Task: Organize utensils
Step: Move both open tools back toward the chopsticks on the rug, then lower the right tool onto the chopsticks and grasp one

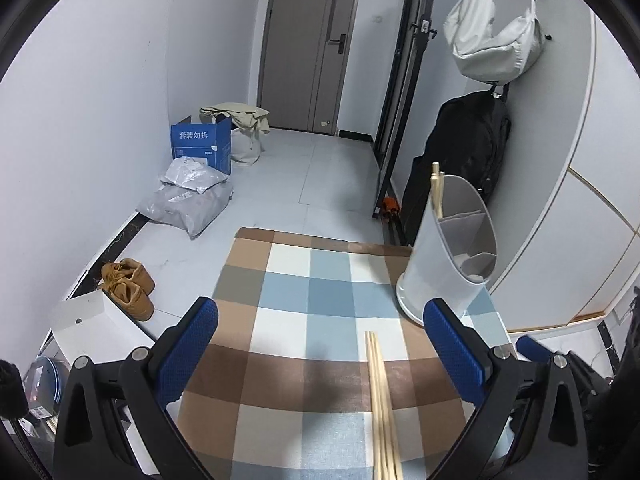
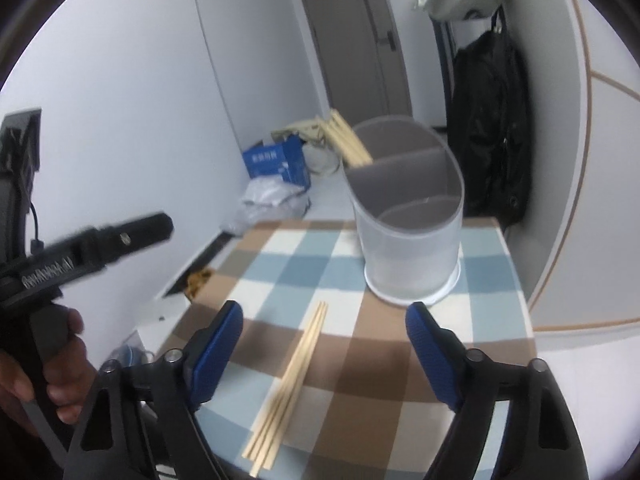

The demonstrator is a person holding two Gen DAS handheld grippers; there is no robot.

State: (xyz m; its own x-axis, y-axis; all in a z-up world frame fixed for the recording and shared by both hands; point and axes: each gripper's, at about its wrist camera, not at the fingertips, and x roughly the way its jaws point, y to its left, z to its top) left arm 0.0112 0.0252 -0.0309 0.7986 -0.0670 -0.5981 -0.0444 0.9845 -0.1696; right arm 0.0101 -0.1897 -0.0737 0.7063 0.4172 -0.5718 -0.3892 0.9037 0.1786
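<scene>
Several wooden chopsticks [image 2: 289,380] lie loose on the checked tablecloth [image 2: 472,292]; in the left wrist view the same chopsticks [image 1: 382,404] run toward the near edge. A white oval utensil holder [image 2: 408,220] with grey dividers stands upright at the cloth's far side, with a few chopsticks [image 2: 348,140] leaning out of its far compartment. That holder [image 1: 448,256] is at the right in the left wrist view. My right gripper [image 2: 324,326] hovers open above the loose chopsticks, nothing touching its pads. My left gripper [image 1: 320,320] is open over the cloth, left of the holder.
The table stands against a white curved wall panel [image 1: 568,200]. On the floor beyond lie a blue box [image 1: 202,144], grey plastic bags [image 1: 188,200] and brown shoes [image 1: 128,286]. A black bag [image 1: 464,152] hangs by the wall. A hand [image 2: 60,368] grips the left tool's handle.
</scene>
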